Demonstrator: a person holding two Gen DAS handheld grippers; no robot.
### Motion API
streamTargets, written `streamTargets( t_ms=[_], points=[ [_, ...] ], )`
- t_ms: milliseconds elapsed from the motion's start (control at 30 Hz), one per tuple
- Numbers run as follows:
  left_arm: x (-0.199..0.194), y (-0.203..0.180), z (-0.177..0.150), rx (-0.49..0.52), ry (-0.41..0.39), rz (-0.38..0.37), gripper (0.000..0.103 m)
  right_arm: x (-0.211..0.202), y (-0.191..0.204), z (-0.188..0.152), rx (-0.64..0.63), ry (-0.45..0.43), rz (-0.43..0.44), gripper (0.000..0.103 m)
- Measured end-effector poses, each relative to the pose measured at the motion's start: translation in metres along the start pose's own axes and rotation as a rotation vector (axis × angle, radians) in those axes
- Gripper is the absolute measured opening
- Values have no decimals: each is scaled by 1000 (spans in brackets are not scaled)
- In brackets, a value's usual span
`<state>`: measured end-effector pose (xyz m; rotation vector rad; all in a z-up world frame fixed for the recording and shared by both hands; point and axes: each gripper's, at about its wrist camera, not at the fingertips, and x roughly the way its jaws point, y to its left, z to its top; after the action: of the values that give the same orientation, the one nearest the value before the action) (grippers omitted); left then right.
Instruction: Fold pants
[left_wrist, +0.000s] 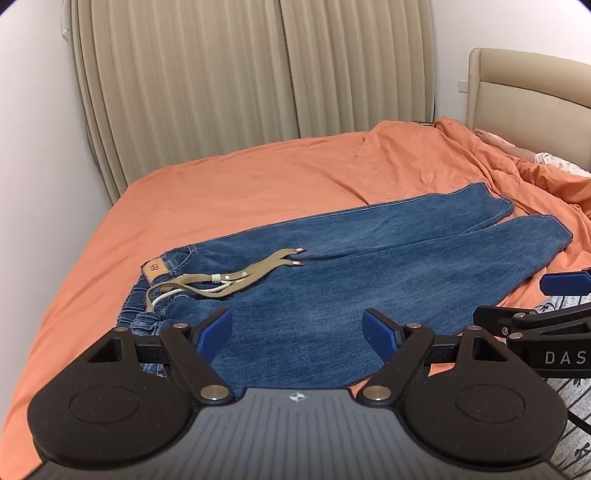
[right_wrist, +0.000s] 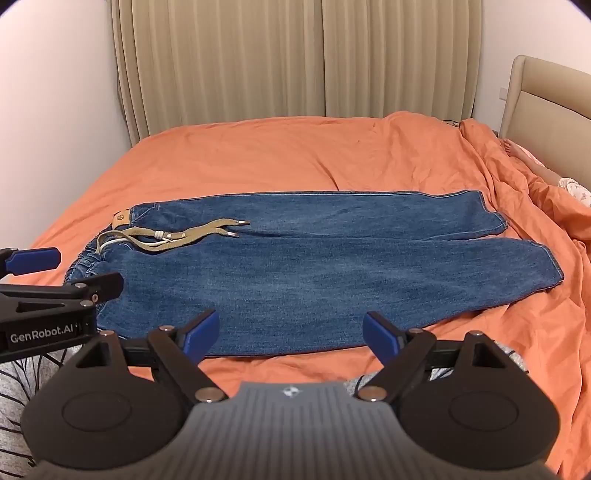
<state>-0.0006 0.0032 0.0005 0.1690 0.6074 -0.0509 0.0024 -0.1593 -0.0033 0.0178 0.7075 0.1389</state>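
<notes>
Right wrist view: blue denim pants (right_wrist: 280, 258) lie flat on the orange bedsheet (right_wrist: 258, 155), long axis crosswise to my reach, waistband left, leg hems right. My left gripper (left_wrist: 297, 330) hovers over the seat near the waistband, jaws apart, empty. My right gripper (right_wrist: 291, 332) sits at the near edge mid-leg, jaws apart, empty. Left is nearer the waist.

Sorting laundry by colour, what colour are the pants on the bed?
Blue denim pants, with an olive-tan drawstring; clearest in the right wrist view.
</notes>
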Motion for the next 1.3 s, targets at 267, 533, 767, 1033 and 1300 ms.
streamTargets(
  t_ms=[267,533,767,1033,1300],
  points=[
    [2,4,0,-1,1,0,93,0,2,-1,0,1,-1,81],
    [1,4,0,0,1,-1,93,0,2,0,8,2,7,81],
    [1,7,2,0,0,-1,93,0,3,1,9,0,10,81],
    [-1,8,6,2,-1,2,93,0,5,1,7,8,17,81],
    [0,7,6,5,-1,1,93,1,7,-1,6,20,32,81]
  ],
)
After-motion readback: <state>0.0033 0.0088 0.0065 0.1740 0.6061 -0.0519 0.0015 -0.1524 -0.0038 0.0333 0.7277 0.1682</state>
